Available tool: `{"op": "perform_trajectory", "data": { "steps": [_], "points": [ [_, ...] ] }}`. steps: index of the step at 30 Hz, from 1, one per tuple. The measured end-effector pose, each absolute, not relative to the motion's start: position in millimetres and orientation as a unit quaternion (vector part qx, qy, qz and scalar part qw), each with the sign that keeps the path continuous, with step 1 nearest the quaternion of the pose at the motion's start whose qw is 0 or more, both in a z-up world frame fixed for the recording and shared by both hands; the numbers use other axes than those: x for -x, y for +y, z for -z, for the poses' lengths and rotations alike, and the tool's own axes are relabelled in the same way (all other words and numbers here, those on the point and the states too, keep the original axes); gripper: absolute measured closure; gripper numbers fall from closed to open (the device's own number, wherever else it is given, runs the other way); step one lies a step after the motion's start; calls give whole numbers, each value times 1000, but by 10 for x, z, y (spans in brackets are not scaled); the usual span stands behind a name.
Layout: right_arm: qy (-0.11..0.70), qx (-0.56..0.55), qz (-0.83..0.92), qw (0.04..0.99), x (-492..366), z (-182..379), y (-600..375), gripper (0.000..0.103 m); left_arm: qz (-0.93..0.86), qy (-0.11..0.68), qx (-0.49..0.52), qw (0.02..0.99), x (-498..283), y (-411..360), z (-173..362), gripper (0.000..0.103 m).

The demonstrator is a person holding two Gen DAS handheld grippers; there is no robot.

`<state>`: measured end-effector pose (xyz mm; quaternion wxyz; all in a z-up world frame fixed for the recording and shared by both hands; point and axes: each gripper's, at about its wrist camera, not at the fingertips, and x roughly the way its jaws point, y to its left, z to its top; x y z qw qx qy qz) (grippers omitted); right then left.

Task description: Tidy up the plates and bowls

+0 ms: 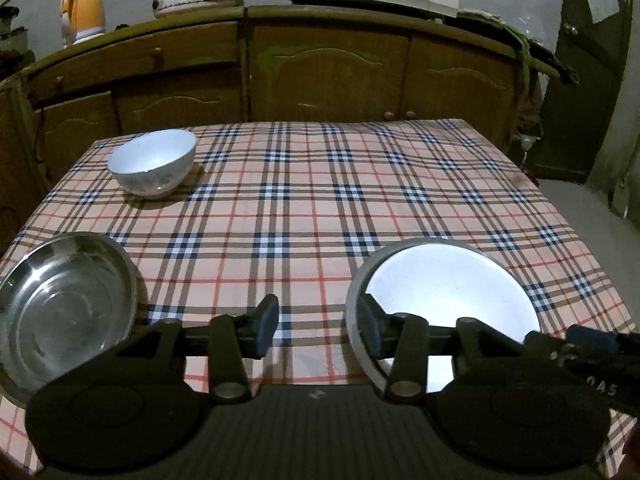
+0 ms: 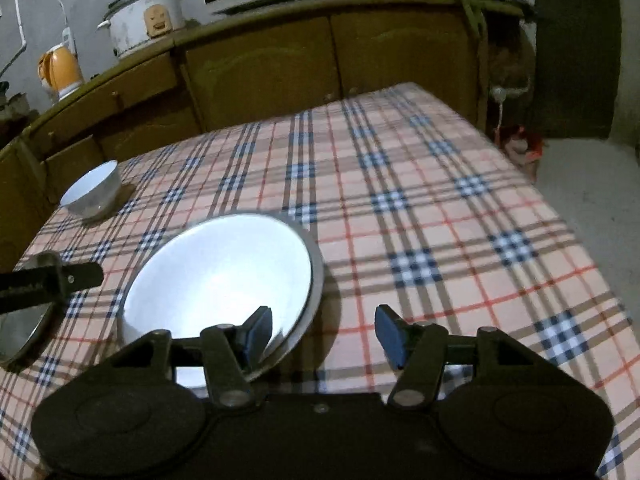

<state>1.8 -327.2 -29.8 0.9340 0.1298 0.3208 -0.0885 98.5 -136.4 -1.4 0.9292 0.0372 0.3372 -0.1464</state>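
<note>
Hovering with both grippers, left gripper [image 1: 318, 322] and right gripper [image 2: 323, 332], parted and empty; big white bowl [image 2: 218, 280] between them, steel dish [image 1: 66, 300] left. Straddle rim squarely, then close firmly.

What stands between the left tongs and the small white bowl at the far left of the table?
Nothing visible. Only bare plaid tablecloth lies between the open left tongs and the white bowl; the steel dish lies off to the left.
</note>
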Motion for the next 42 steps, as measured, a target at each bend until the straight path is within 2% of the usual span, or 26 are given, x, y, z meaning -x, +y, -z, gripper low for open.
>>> {"op": "perform_trajectory", "data": {
  "steps": [6,7,9,24,42],
  "points": [
    [292,-135,82,943,-23,107,-3269,31,139,336,-25,931,-1026,-1282,-51,54],
    [288,-134,78,945,-36,72,-3246,30,138,335,-23,932,-1034,-1267,-65,51],
    [278,-128,67,949,-61,-2,-3178,21,134,333,-21,933,-1040,-1235,-104,47],
    [236,-91,46,966,-411,-387,-2573,12,83,314,-5,946,-1162,-837,-350,20],
    [256,-98,-37,961,-1207,-554,-2022,11,15,316,41,948,-1750,2,-468,19]
  ]
}}
